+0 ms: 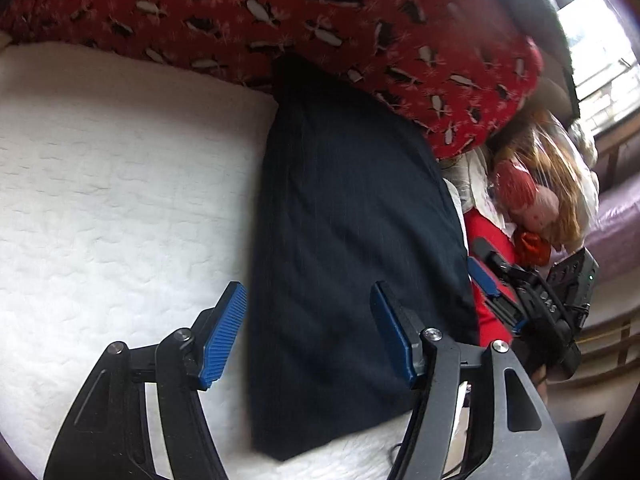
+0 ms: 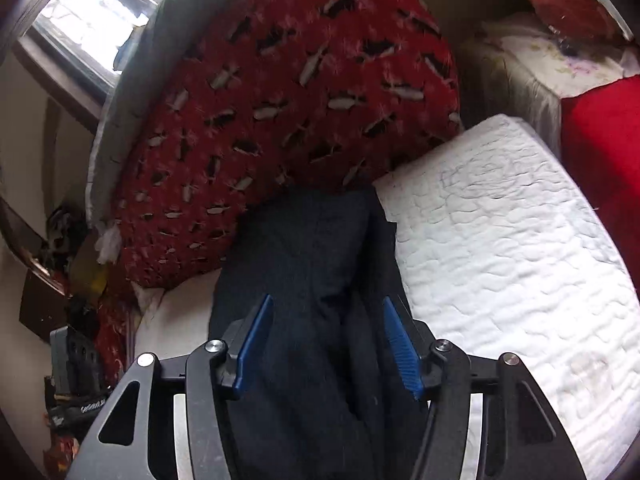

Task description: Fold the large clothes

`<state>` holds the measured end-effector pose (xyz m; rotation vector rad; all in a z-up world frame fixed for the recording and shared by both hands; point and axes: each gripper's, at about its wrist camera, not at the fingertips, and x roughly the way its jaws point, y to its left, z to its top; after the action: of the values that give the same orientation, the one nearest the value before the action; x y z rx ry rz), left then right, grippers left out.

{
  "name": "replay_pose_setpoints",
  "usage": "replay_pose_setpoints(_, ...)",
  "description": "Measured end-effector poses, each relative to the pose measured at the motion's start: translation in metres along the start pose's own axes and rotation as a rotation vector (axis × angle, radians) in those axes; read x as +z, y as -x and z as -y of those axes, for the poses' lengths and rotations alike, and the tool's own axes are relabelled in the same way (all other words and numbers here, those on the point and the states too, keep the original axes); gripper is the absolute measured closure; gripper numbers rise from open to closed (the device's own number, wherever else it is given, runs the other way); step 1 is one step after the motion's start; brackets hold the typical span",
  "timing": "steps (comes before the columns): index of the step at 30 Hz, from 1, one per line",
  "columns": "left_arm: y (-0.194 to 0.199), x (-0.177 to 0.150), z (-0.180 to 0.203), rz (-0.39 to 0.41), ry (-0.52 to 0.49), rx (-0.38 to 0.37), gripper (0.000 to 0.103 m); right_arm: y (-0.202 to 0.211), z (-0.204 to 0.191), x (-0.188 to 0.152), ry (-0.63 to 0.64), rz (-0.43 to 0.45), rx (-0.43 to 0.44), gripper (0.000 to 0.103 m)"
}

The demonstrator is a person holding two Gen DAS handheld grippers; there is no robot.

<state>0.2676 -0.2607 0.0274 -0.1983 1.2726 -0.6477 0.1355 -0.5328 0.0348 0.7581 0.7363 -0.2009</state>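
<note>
A dark navy garment (image 1: 348, 248) lies folded lengthwise into a long strip on the white quilted mattress (image 1: 112, 184). Its far end touches the red patterned pillow (image 1: 304, 28). My left gripper (image 1: 308, 332) is open above the strip's near left edge, with nothing between its blue pads. The right gripper (image 1: 496, 284) shows at the strip's right edge in the left wrist view. In the right wrist view, my right gripper (image 2: 328, 340) is open just above the garment (image 2: 312, 264), which runs between and under the pads. The mattress (image 2: 504, 248) lies to its right.
The red pillow (image 2: 280, 120) with black and white marks leans at the mattress head. A doll with long hair (image 1: 536, 184) and red cloth (image 1: 488, 240) lie off the right side. A window (image 2: 92, 12) is behind the pillow.
</note>
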Motion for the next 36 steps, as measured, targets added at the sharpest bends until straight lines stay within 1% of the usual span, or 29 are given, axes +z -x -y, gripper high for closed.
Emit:
replay_pose_setpoints(1,-0.005,0.003,0.000,-0.006,0.007,-0.006,0.039,-0.010,-0.002,0.005,0.001,-0.016,-0.012,0.044)
replay_pose_setpoints(2,-0.011,0.002,0.000,-0.011,0.011,-0.012,0.039,-0.023,-0.004,0.009,0.002,-0.043,-0.011,0.054)
replay_pose_setpoints(3,-0.015,0.002,-0.001,-0.012,0.012,-0.004,0.039,-0.026,-0.006,0.006,0.014,-0.040,0.014,0.073)
replay_pose_setpoints(4,-0.017,0.003,-0.002,-0.007,0.008,0.017,0.039,-0.028,-0.009,0.007,0.037,-0.025,0.041,0.097)
replay_pose_setpoints(5,-0.022,0.003,-0.003,-0.009,0.002,0.026,0.039,-0.025,-0.009,0.007,0.061,0.020,0.040,0.101)
replay_pose_setpoints(6,-0.031,0.002,-0.006,-0.027,0.008,0.022,0.038,-0.021,-0.004,-0.001,0.059,0.044,0.043,0.101)
replay_pose_setpoints(7,-0.037,0.002,-0.010,-0.052,0.027,0.011,0.038,-0.029,0.003,0.001,0.036,0.048,0.053,0.101)
replay_pose_setpoints(8,-0.043,0.002,-0.016,-0.080,0.063,-0.015,0.037,-0.042,0.013,-0.004,0.014,-0.002,0.018,0.101)
replay_pose_setpoints(10,-0.041,0.002,-0.024,-0.098,0.100,-0.057,0.038,-0.057,0.019,-0.010,0.045,-0.066,-0.037,0.100)
replay_pose_setpoints(12,-0.029,0.005,-0.031,-0.071,0.107,-0.086,0.038,-0.045,0.014,-0.013,0.069,-0.034,-0.020,0.096)
replay_pose_setpoints(13,-0.023,0.007,-0.036,-0.057,0.117,-0.101,0.038,-0.035,0.013,-0.012,0.058,-0.011,-0.004,0.086)
replay_pose_setpoints(14,-0.019,0.009,-0.041,-0.053,0.136,-0.134,0.038,-0.020,0.016,-0.011,0.024,0.024,0.012,0.068)
replay_pose_setpoints(15,-0.018,0.010,-0.045,-0.055,0.150,-0.163,0.038,-0.010,0.022,-0.010,0.005,0.036,0.028,0.055)
replay_pose_setpoints(16,-0.018,0.011,-0.048,-0.063,0.166,-0.196,0.038,-0.003,0.026,-0.010,-0.020,0.044,0.056,0.027)
replay_pose_setpoints(17,-0.021,0.012,-0.051,-0.080,0.186,-0.241,0.038,0.002,0.030,-0.010,-0.043,0.049,0.082,0.015)
replay_pose_setpoints(18,-0.026,0.013,-0.052,-0.090,0.196,-0.260,0.037,0.005,0.034,-0.012,-0.061,0.057,0.115,0.014)
replay_pose_setpoints(19,-0.030,0.014,-0.053,-0.100,0.204,-0.263,0.033,0.006,0.037,-0.013,-0.067,0.051,0.142,0.014)
replay_pose_setpoints(20,-0.035,0.014,-0.052,-0.110,0.209,-0.261,0.031,0.003,0.039,-0.014,-0.063,0.028,0.147,0.013)
replay_pose_setpoints(23,-0.055,0.014,-0.047,-0.166,0.242,-0.272,0.031,-0.018,0.038,-0.020,-0.015,-0.048,0.077,0.013)
replay_pose_setpoints(24,-0.061,0.015,-0.045,-0.176,0.249,-0.275,0.031,-0.026,0.037,-0.023,0.004,-0.071,0.076,0.013)
replay_pose_setpoints(26,-0.067,0.016,-0.042,-0.176,0.251,-0.273,0.026,-0.039,0.036,-0.029,0.023,-0.113,0.091,0.011)
replay_pose_setpoints(28,-0.068,0.017,-0.040,-0.167,0.259,-0.277,0.024,-0.048,0.034,-0.029,0.042,-0.115,0.119,0.005)
replay_pose_setpoints(30,-0.068,0.018,-0.035,-0.154,0.263,-0.266,0.025,-0.049,0.033,-0.030,0.061,-0.120,0.138,0.004)
replay_pose_setpoints(31,-0.067,0.019,-0.033,-0.147,0.259,-0.252,0.030,-0.049,0.032,-0.030,0.068,-0.124,0.132,0.007)
replay_pose_setpoints(32,-0.065,0.019,-0.029,-0.124,0.241,-0.234,0.046,-0.048,0.030,-0.030,0.086,-0.124,0.131,0.026)
replay_pose_setpoints(33,-0.062,0.018,-0.026,-0.102,0.217,-0.222,0.052,-0.051,0.027,-0.031,0.098,-0.141,0.156,0.048)
replay_pose_setpoints(34,-0.058,0.016,-0.023,-0.084,0.192,-0.214,0.063,-0.053,0.025,-0.033,0.095,-0.163,0.176,0.060)
replay_pose_setpoints(35,-0.053,0.014,-0.018,-0.061,0.157,-0.201,0.073,-0.049,0.023,-0.032,0.115,-0.137,0.155,0.066)
replay_pose_setpoints(36,-0.049,0.013,-0.008,-0.039,0.117,-0.185,0.076,-0.046,0.019,-0.034,0.147,-0.120,0.144,0.070)
